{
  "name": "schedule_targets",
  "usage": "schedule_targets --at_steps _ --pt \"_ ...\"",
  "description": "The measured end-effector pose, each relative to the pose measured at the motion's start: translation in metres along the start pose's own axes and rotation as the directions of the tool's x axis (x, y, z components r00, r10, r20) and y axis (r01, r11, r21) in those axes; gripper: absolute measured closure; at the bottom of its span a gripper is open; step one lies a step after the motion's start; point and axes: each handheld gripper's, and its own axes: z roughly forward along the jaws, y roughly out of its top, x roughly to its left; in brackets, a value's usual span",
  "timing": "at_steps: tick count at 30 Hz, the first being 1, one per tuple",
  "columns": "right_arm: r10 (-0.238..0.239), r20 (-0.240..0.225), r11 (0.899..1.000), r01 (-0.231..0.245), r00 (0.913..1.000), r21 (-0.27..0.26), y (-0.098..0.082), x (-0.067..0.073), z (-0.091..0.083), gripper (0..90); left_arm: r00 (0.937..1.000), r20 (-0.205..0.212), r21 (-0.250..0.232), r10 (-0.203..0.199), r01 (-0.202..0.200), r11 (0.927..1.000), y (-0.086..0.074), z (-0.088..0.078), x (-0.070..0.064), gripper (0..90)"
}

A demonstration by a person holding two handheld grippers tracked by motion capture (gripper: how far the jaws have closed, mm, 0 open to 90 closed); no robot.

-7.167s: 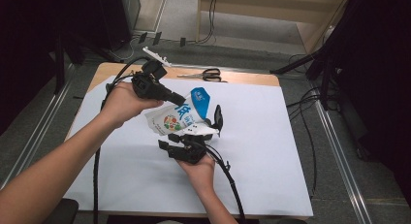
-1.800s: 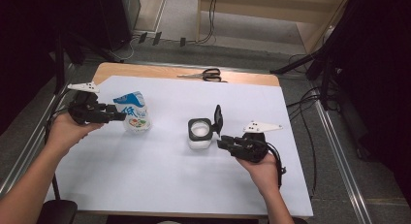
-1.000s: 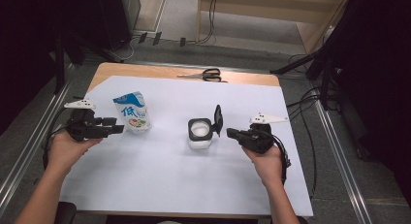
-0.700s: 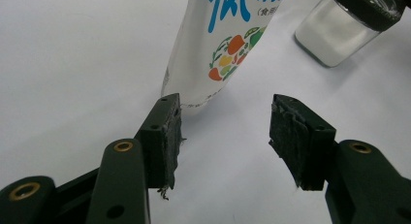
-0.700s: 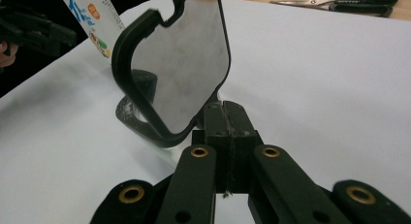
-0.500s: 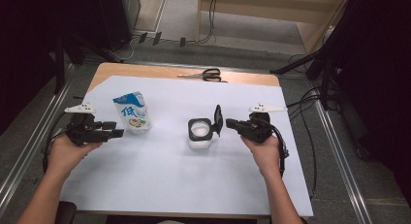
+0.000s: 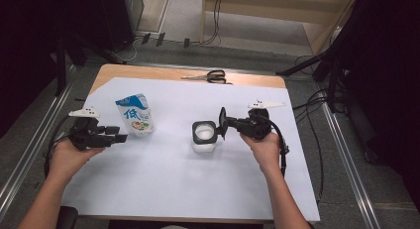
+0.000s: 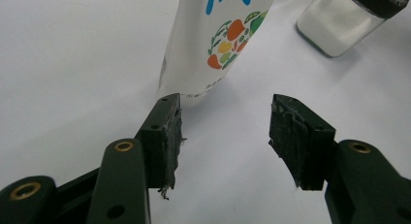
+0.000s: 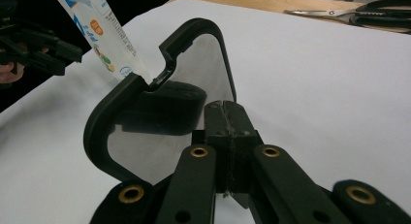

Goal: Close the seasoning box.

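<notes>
White sheet point(image 7: 163, 184), right tool point(image 7: 224, 124) reached lid point(image 9: 145, 112)

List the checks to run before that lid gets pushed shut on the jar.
1. Jar upright, white powder inside: ok.
2. Hinged lid standing open: ok.
3. Right gripper jaws shut, tips by the lid: ok; contact: cannot tell.
4. Left gripper open, empty, short of the pouch: ok.
5. Pouch upright, apart from the jar: ok.
6. Scissors at the far edge, out of the path: ok.
</notes>
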Motion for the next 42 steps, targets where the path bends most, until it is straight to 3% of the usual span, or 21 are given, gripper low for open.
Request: schedule_targets --at_steps 14,42 --pt "-0.011 -0.013 1.000 0.011 0.9999 -0.013 0.001 0.005 0.004 90.0 0.9999 0.001 -0.007 -0.011 0.011 0.9999 -0.002 -0.001 0.004 46.7" --pt "-0.030 -0.029 0.999 0.030 0.9991 0.019 0.000 0.014 0.016 90.0 0.9997 0.006 -0.012 -0.023 0.024 0.9997 -0.004 -0.001 0.006 46.7"
